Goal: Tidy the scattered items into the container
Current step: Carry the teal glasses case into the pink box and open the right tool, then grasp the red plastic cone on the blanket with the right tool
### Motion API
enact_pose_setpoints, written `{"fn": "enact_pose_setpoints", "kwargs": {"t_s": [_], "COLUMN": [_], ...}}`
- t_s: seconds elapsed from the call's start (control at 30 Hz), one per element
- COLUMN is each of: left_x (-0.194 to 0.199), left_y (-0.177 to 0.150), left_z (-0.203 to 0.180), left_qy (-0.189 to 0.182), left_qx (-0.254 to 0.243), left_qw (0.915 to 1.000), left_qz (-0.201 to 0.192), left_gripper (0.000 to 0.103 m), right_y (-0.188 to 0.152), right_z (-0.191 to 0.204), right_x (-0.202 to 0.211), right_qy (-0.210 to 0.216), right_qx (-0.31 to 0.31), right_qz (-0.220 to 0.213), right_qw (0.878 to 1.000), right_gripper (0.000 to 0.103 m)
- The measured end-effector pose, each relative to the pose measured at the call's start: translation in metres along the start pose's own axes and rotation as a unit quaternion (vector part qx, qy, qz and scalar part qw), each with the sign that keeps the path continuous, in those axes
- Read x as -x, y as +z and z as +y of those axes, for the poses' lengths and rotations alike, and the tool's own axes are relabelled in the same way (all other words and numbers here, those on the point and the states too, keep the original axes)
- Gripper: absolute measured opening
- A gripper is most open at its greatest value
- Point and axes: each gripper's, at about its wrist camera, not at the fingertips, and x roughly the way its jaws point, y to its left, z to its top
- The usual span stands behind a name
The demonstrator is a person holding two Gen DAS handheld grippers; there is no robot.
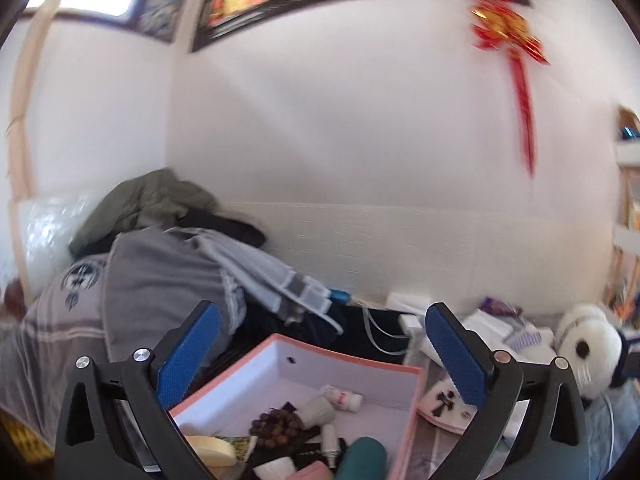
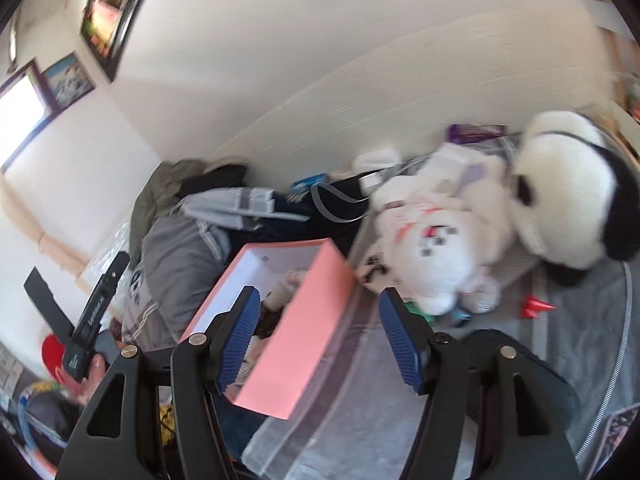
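A pink box (image 1: 360, 364) with a white inside sits on the bed and holds several items: a string of brown beads (image 1: 276, 426), small white bottles (image 1: 342, 396), a teal object (image 1: 362, 458) and a yellowish bar (image 1: 212, 450). My left gripper (image 1: 320, 356) is open and empty, held above the box. In the right wrist view the same pink box (image 2: 296, 320) lies between the jaws of my right gripper (image 2: 318, 340), which is open and empty above its near side. The left gripper's body (image 2: 96, 312) shows at the left there.
A panda plush (image 2: 576, 192) and a white plush (image 2: 432, 240) lie right of the box, with red cones (image 2: 536, 306) beside them. A white pouch with a black cross (image 1: 442, 402) lies next to the box. Grey and green clothes (image 1: 160, 264) pile up at the left, against the wall.
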Motion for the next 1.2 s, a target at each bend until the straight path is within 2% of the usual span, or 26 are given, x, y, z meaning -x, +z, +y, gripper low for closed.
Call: {"fn": "enact_pose_setpoints", "kwargs": {"t_s": [0.2, 0.33, 0.4, 0.53, 0.6, 0.67, 0.7, 0.77, 0.87, 0.9, 1.0, 1.07, 1.2], "left_x": [-0.015, -0.03, -0.042, -0.069, -0.083, -0.091, -0.094, -0.096, -0.098, -0.099, -0.106, -0.113, -0.124], "left_y": [-0.016, -0.038, -0.053, -0.092, -0.116, -0.137, -0.146, -0.161, -0.175, -0.178, -0.183, -0.189, -0.21], "left_z": [-0.08, -0.135, -0.163, -0.207, -0.227, -0.246, -0.253, -0.266, -0.28, -0.281, -0.273, -0.265, -0.25], "left_qy": [-0.048, -0.101, -0.133, -0.187, -0.216, -0.232, -0.235, -0.235, -0.226, -0.223, -0.205, -0.188, -0.179], "left_qx": [-0.066, -0.108, -0.117, -0.105, -0.086, -0.072, -0.067, -0.073, -0.1, -0.105, -0.11, -0.12, -0.116], "left_qw": [0.9958, 0.9845, 0.9739, 0.9425, 0.9185, 0.8984, 0.8912, 0.8843, 0.8808, 0.8797, 0.8774, 0.8694, 0.8444], "left_qz": [0.041, 0.094, 0.142, 0.256, 0.32, 0.366, 0.382, 0.396, 0.404, 0.407, 0.42, 0.441, 0.491], "left_gripper": [0.103, 0.103, 0.103, 0.103, 0.103, 0.103, 0.103, 0.103, 0.103, 0.103, 0.103, 0.103, 0.103], "right_y": [-0.003, -0.011, -0.017, -0.022, -0.019, -0.018, -0.018, -0.016, -0.016, -0.017, -0.019, -0.018, -0.016], "right_z": [-0.078, -0.135, -0.172, -0.243, -0.271, -0.299, -0.31, -0.324, -0.321, -0.308, -0.268, -0.252, -0.25], "right_x": [0.052, 0.077, 0.085, 0.088, 0.088, 0.081, 0.076, 0.056, 0.011, -0.016, -0.072, -0.095, -0.13], "right_qy": [-0.029, -0.057, -0.076, -0.135, -0.153, -0.171, -0.178, -0.191, -0.171, -0.148, -0.132, -0.133, -0.169], "right_qx": [-0.068, -0.122, -0.158, -0.229, -0.25, -0.27, -0.275, -0.271, -0.241, -0.212, -0.127, -0.096, -0.062], "right_qz": [-0.047, -0.075, -0.084, -0.062, -0.053, -0.037, -0.025, 0.008, 0.074, 0.111, 0.167, 0.172, 0.16], "right_qw": [0.996, 0.988, 0.981, 0.962, 0.955, 0.947, 0.944, 0.943, 0.953, 0.96, 0.969, 0.971, 0.97], "right_gripper": [0.063, 0.071, 0.073, 0.073, 0.073, 0.074, 0.074, 0.074, 0.074, 0.074, 0.074, 0.074, 0.074]}}
